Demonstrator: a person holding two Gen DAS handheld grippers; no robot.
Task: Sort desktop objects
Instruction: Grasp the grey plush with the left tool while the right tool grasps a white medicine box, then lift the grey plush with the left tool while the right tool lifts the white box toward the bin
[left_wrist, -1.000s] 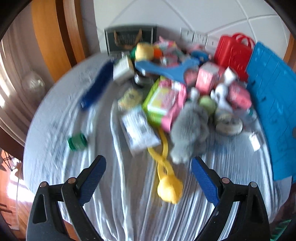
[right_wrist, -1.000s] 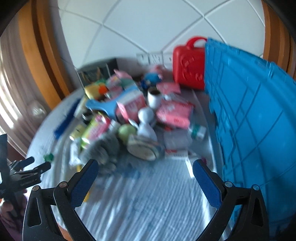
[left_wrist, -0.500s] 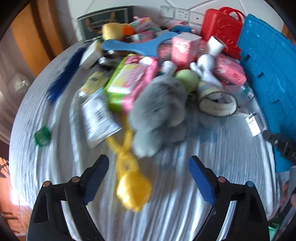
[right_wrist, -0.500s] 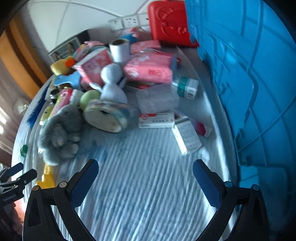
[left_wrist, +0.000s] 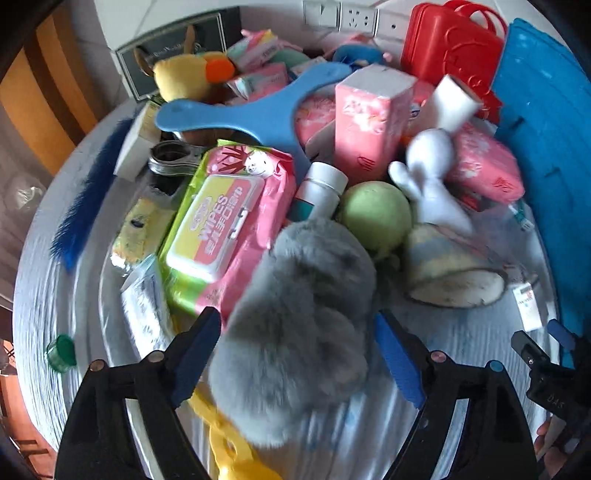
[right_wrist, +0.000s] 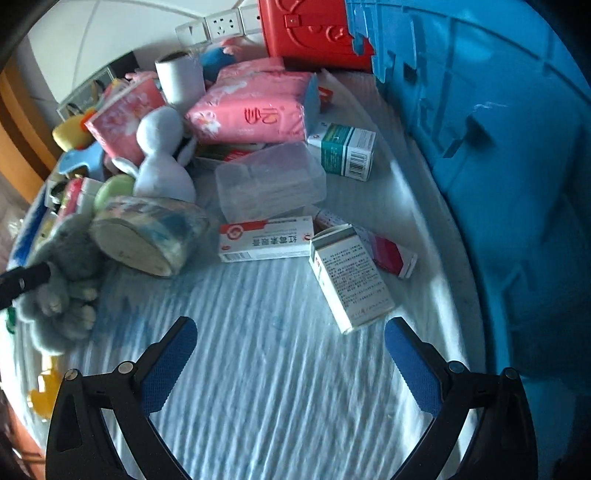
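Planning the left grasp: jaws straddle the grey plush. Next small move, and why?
Probably close the left gripper on the grey plush toy. Its open blue pads sit on either side of the fur, with nothing else between them. The right gripper is open over bare cloth, not involved.

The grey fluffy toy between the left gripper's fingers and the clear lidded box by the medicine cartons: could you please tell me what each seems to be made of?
Grey fluffy toy: apparently soft synthetic plush, matte, with long fuzzy pile and blurred edges. Clear lidded box: probably thin moulded plastic, translucent and slightly frosted, since the cloth shows dimly through its walls.
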